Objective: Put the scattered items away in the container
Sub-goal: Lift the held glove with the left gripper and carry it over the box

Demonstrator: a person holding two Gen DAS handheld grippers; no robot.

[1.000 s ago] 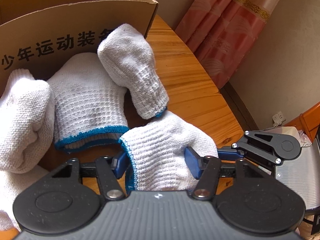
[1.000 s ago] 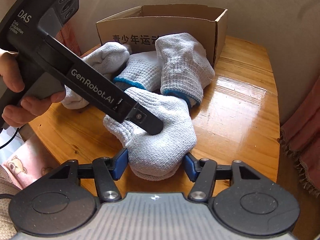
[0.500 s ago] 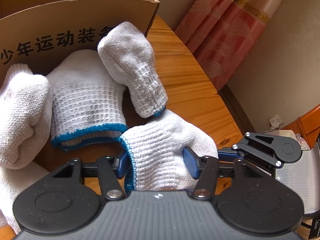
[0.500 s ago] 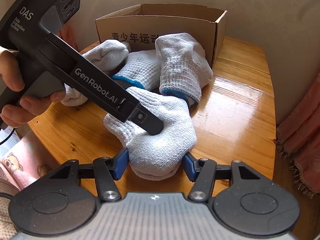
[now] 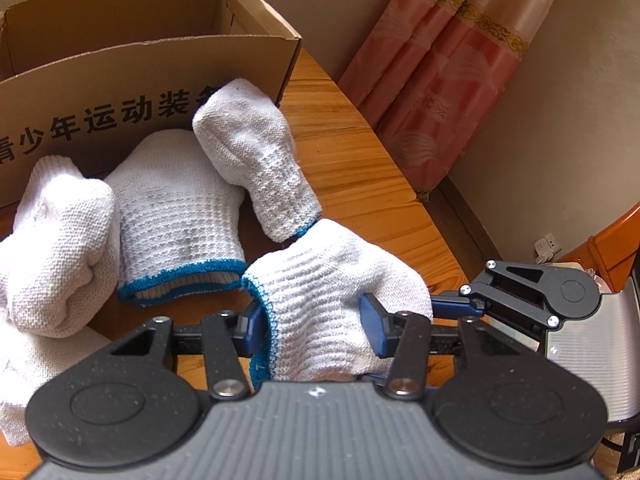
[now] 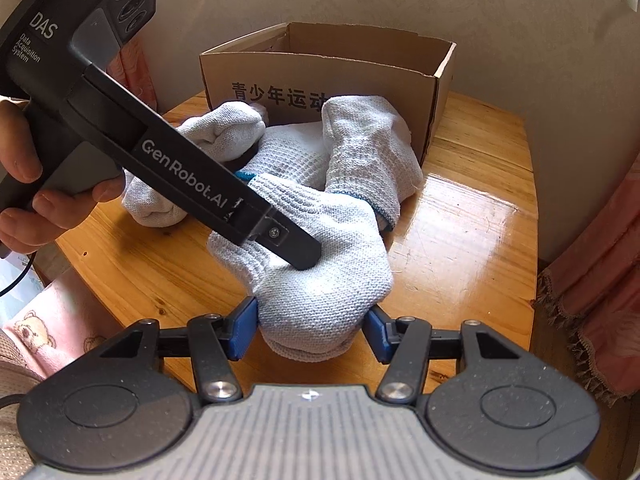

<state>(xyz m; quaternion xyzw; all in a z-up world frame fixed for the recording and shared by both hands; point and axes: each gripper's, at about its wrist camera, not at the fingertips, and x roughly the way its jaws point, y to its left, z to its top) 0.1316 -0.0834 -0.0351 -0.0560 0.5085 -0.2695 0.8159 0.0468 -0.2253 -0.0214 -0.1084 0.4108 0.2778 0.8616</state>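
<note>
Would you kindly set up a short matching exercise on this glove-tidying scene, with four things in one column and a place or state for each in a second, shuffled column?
Things
1. cardboard box
2. nearest glove
3. curtain
4. table

Places or states
A. glossy wood, bearing the gloves and the box
B. pink, hanging by the wall
C. open-topped, standing behind the pile of gloves
D. white knit with a blue cuff, between the fingers of both grippers

Right pairs: 1-C, 2-D, 3-B, 4-A
</note>
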